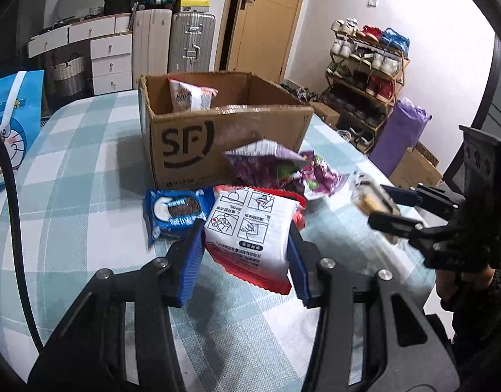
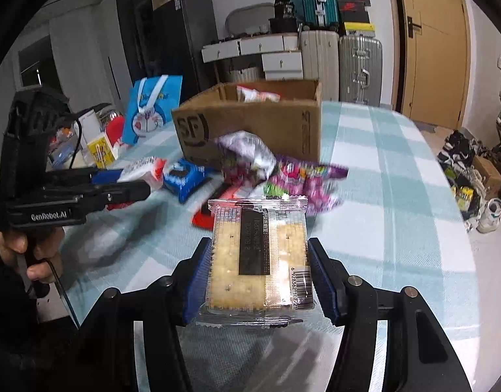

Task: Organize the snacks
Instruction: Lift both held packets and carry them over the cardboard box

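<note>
My left gripper (image 1: 245, 248) is shut on a white and red snack packet (image 1: 250, 235), held above the table in front of the open cardboard box (image 1: 230, 134). My right gripper (image 2: 258, 274) is shut on a clear pack of crackers (image 2: 258, 254); it also shows in the left wrist view (image 1: 386, 210) at the right. One white snack bag (image 1: 191, 94) stands inside the box. A blue Oreo pack (image 1: 175, 212) and purple snack bags (image 1: 283, 170) lie on the table by the box.
The table has a light blue checked cloth (image 2: 397, 196). A blue cartoon gift bag (image 1: 13, 124) stands at its left edge. Suitcases (image 1: 191, 42), drawers and a shoe rack (image 1: 364, 75) stand beyond the table.
</note>
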Available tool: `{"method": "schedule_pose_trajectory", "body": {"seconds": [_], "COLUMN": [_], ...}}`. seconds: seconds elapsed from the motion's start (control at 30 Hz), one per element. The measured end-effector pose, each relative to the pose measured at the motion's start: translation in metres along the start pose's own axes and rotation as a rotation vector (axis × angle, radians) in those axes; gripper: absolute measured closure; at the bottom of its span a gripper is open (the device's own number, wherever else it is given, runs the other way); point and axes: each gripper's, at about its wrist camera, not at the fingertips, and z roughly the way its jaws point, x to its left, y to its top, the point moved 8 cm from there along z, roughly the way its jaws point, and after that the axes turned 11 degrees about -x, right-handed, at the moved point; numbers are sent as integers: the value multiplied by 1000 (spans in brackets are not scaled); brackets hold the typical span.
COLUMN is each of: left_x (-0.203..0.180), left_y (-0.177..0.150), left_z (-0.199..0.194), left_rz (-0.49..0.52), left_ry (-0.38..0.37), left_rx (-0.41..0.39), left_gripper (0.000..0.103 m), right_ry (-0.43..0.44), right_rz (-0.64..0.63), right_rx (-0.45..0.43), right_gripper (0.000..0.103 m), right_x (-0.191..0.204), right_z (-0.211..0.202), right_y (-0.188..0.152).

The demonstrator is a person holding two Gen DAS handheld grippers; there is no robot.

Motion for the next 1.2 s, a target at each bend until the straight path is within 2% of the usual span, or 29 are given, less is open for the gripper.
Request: {"method": "schedule_pose_trajectory", "body": {"seconds": [0.47,0.87,1.2], "left_x": [-6,1,20], "left_y": [58,103,125], "left_z": [-15,-9,20], "left_rz": [-12,-19,-36], "left_ry": [21,56,77], "left_rx": [-84,-122,-119], "left_gripper": [59,58,59], "right_ry": [-6,18,26], "right_rz": [16,33,42], "right_rx": [-111,-157,-158], "right_gripper": [45,45,45], "right_x": [-7,-9,-14], "right_z": [-17,0,30], "right_y": [66,111,138]}}
